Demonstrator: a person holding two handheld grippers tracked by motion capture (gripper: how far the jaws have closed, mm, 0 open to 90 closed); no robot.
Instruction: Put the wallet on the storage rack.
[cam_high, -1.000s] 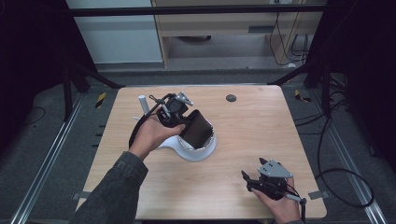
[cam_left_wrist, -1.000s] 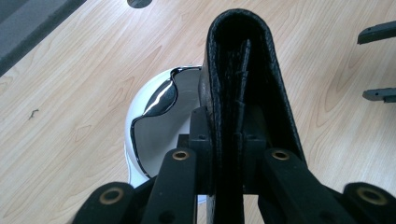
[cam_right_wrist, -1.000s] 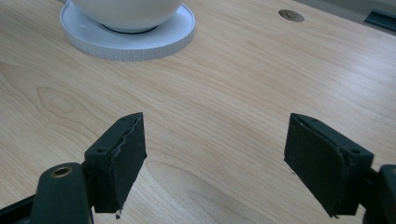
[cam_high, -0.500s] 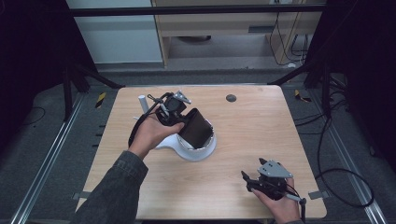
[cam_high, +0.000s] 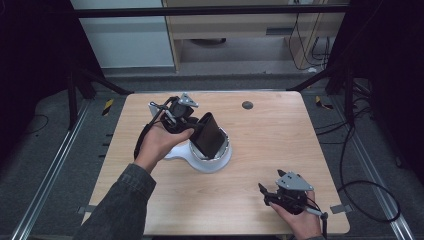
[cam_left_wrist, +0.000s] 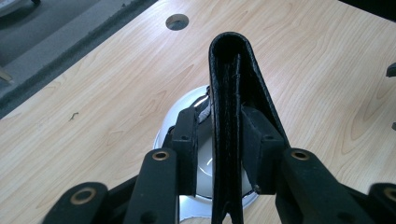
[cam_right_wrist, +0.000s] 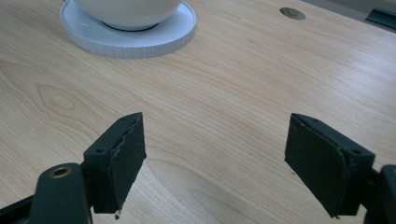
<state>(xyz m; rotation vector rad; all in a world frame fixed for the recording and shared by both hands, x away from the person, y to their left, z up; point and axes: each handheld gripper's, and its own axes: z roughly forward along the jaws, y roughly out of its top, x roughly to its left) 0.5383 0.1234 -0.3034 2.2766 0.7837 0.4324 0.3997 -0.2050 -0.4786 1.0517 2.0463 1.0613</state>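
A black folded wallet (cam_high: 209, 135) (cam_left_wrist: 229, 93) stands on edge in a white bowl (cam_high: 222, 156) (cam_left_wrist: 169, 128) near the table's middle. My left gripper (cam_high: 196, 130) (cam_left_wrist: 217, 123) reaches it from the left with the wallet between its jaws. These jaws have just been opening: the right pad (cam_left_wrist: 259, 140) lies against the leather, while a narrow gap shows beside the left pad (cam_left_wrist: 186, 135). At the front right corner my right gripper (cam_high: 266, 193) (cam_right_wrist: 215, 158) rests open over bare wood, nothing between its pads.
The bowl sits on a round white ribbed base (cam_right_wrist: 140, 42) with a flat tab (cam_high: 175, 152) toward the left. A cable hole (cam_high: 247, 105) (cam_right_wrist: 293, 13) lies at the table's back. Dark frame posts and floor cables ring the wooden table (cam_high: 280, 145).
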